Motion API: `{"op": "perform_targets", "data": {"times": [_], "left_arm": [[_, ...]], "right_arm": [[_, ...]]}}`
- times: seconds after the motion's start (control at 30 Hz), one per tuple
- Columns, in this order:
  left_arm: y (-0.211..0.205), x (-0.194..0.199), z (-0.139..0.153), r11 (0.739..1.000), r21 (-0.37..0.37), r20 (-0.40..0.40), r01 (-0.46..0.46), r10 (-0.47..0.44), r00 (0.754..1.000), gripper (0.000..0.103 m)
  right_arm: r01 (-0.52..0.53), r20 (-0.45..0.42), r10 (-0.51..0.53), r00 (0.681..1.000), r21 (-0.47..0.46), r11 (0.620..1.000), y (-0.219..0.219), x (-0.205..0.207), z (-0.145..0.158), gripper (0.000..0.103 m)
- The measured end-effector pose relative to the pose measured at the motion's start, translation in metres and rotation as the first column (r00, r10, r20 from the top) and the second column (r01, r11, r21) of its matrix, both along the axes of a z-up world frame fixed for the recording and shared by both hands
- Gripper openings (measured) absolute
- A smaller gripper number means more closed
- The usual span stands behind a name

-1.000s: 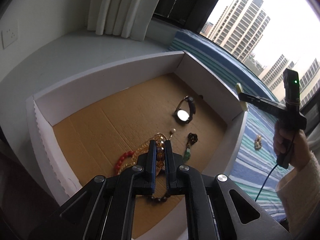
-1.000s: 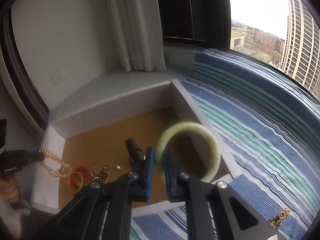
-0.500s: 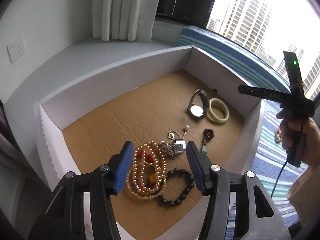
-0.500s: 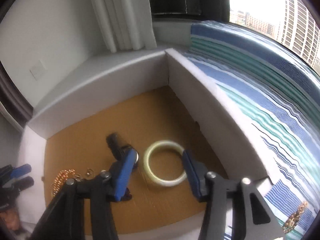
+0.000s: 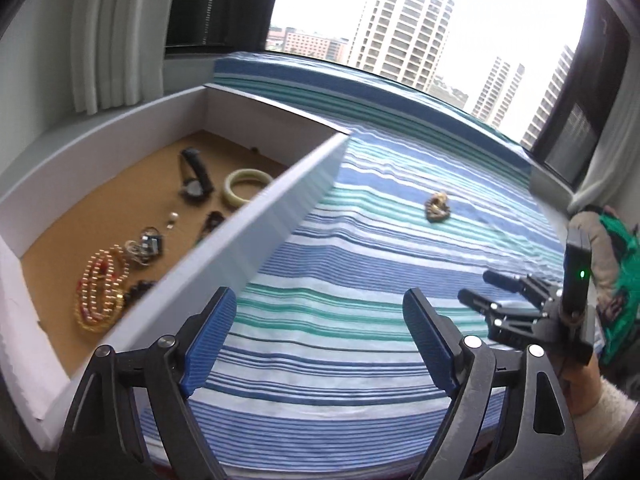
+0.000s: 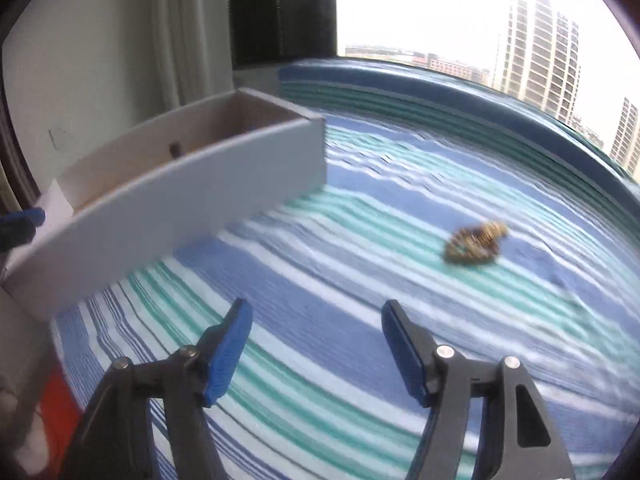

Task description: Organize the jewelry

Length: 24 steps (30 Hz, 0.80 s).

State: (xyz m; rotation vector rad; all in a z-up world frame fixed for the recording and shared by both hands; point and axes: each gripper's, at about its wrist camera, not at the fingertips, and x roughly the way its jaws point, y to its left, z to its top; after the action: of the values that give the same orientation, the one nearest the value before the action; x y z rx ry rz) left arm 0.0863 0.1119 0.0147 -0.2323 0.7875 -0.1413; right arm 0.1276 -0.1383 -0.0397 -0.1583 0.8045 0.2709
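Comparing the left wrist view with half a second ago: the left tongs [image 5: 316, 336], fully spread and empty, have swung off the box [image 5: 256, 220] onto the striped bedspread [image 5: 360, 360]. The bangle [image 5: 247, 186], watch [image 5: 194, 178] and beads [image 5: 102, 284] lie inside.

Right wrist view: the right tongs [image 6: 316, 352], spread and empty after releasing the bangle, face the gold trinket [image 6: 474, 242], likely next.

One box [image 5: 256, 236], one watch [image 5: 195, 178], one bangle [image 5: 247, 185], perhaps three bead strands [image 5: 100, 292]
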Motion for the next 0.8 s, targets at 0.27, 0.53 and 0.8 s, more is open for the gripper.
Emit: {"op": "perform_targets", "data": {"times": [0.27,0.53,0.8], "left_arm": [[-0.102,0.022,-0.046,0.990,0.045,-0.025,0.136,-0.135,0.991,0.087],[-0.135,0.027,-0.092,0.983,0.092,-0.106,0.158,-0.149,0.983,0.087],[-0.139,0.024,-0.100,0.981,0.101,-0.105,0.163,-0.152,0.983,0.092]], "right_arm": [[0.299,0.007,-0.299,0.954,0.039,0.954,-0.110,-0.078,-0.031,0.068],[0.357,0.048,-0.362,0.931,0.080,0.931,-0.136,-0.088,-0.036,0.068],[0.346,0.012,-0.349,0.937,0.118,0.931,-0.137,-0.085,-0.047,0.068]]}}
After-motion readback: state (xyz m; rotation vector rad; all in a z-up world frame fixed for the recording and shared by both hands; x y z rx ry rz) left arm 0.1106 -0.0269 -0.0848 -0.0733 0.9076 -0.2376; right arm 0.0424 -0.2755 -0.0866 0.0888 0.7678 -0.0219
